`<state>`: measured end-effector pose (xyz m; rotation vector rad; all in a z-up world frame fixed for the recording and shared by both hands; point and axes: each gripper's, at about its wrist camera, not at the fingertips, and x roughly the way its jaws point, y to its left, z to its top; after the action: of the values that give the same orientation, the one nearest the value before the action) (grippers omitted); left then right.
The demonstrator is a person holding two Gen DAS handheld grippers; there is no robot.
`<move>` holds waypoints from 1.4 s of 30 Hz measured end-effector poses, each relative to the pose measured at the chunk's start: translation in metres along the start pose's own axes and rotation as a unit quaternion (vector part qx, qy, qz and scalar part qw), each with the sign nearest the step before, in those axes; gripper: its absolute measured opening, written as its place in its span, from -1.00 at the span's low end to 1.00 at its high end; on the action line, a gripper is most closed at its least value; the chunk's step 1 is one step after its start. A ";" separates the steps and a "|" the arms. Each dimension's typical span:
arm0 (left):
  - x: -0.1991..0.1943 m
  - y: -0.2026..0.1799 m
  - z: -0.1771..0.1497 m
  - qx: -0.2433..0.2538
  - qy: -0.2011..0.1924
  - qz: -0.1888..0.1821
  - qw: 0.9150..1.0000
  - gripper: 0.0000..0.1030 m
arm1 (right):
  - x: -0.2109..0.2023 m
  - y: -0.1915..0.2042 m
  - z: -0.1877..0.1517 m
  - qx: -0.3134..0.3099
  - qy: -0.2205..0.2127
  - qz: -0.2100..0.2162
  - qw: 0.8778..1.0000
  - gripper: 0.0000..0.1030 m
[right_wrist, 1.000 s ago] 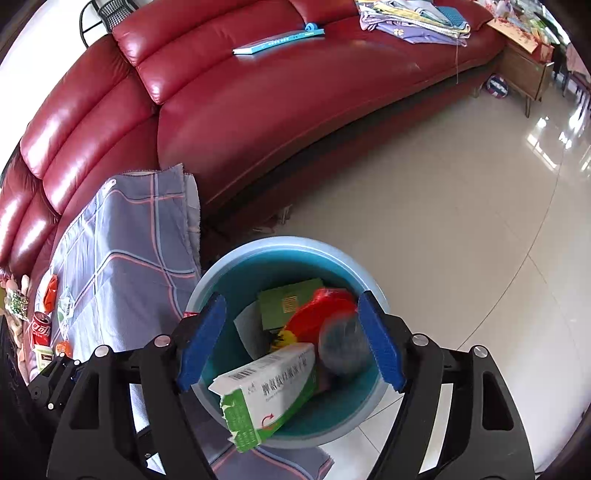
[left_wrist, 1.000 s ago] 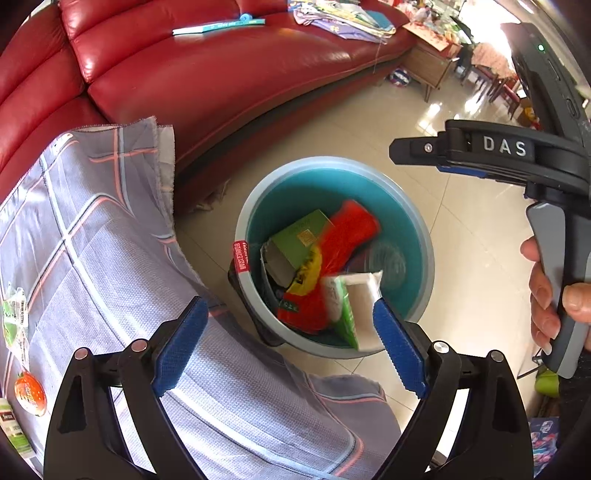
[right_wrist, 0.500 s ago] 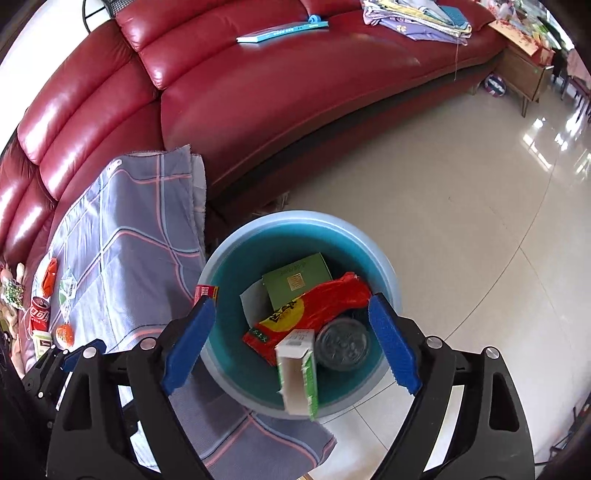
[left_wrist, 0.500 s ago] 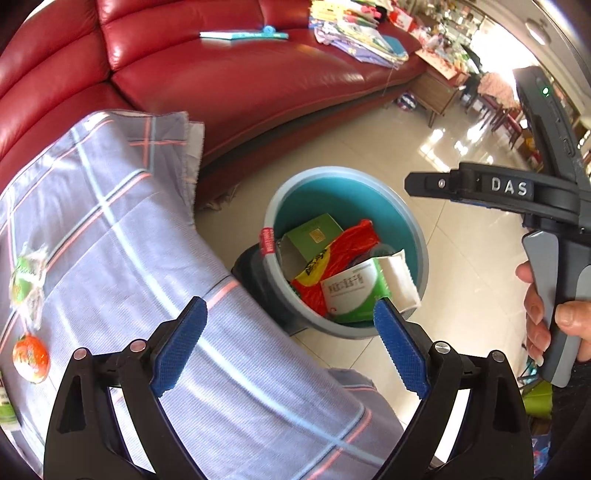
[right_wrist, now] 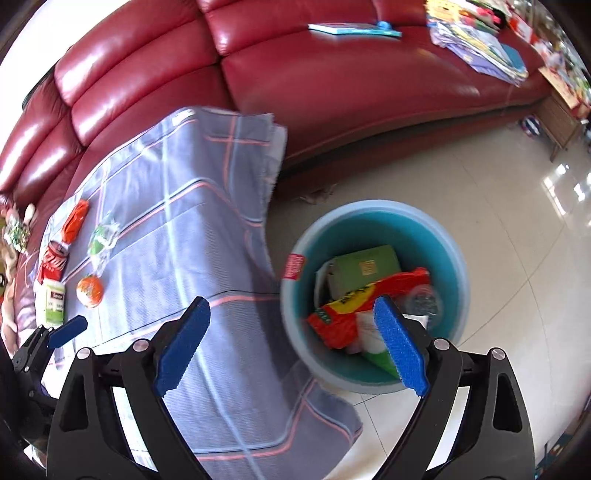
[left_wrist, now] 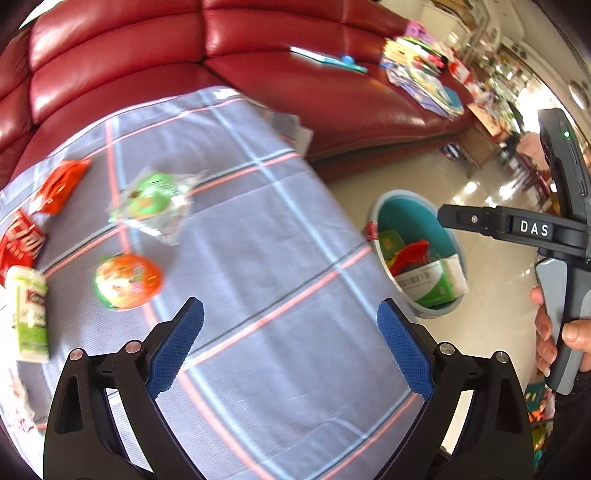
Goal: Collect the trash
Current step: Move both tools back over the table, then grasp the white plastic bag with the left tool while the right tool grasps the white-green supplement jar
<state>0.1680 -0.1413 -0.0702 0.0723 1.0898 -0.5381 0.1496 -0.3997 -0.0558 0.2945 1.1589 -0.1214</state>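
Both tools stand with their blue pads spread wide and nothing between them: the left tool (left_wrist: 290, 347) hangs over the checked grey-blue cloth (left_wrist: 258, 258) that covers the table, and the right tool (right_wrist: 291, 347), whose jaws have just been opening, sits over the cloth's edge and the near rim of the blue bin (right_wrist: 373, 291). On the right tool's black body, seen from the left wrist view, white letters read "DAS", and a hand (left_wrist: 557, 339) grips its grey handle. Trash lies on the cloth beyond the left tool: an orange and green round packet (left_wrist: 127, 280), a white and green carton (left_wrist: 31, 314) with small print too blurred to read, a red can (left_wrist: 20, 242) with white characters that cannot be made out, a clear wrapper with a green label (left_wrist: 153, 201), and an orange sachet (left_wrist: 59, 184). The bin stands on the tiled floor (right_wrist: 498, 206) just beside the table, with a red tag (right_wrist: 294, 266) at its rim. Inside it lie a green box (right_wrist: 364, 266), a red and yellow bag (right_wrist: 369, 302), a clear round lid (right_wrist: 423, 301) and a white and green box (left_wrist: 430, 282) with a line of unreadable print. Farther off runs a red leather sofa (right_wrist: 332, 81) bearing a thin blue book (right_wrist: 354, 28) and a heap of papers (right_wrist: 480, 44).
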 end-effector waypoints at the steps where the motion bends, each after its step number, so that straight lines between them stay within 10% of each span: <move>1: -0.005 0.010 -0.003 -0.008 -0.004 0.005 1.000 0.85 | 0.001 0.012 0.000 -0.009 0.002 0.002 1.000 0.68; 26: -0.108 0.257 -0.121 -0.198 -0.058 0.081 0.975 0.85 | 0.035 0.285 -0.042 -0.202 0.062 0.033 0.977 0.68; 37: -0.090 0.286 -0.141 -0.189 -0.033 0.078 0.978 0.84 | 0.078 0.391 -0.061 -0.240 0.108 0.073 0.962 0.68; 40: -0.084 0.286 -0.139 -0.175 -0.035 0.086 0.980 0.52 | 0.089 0.410 -0.065 -0.245 0.116 0.081 0.959 0.68; 42: -0.083 0.286 -0.137 -0.163 -0.036 0.090 0.982 -0.12 | 0.095 0.418 -0.064 -0.243 0.118 0.085 0.959 0.68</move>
<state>0.1553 0.1818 -0.1219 -0.1344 1.0755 -0.1944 0.2333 0.0238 -0.0973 -0.0321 1.3531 0.3570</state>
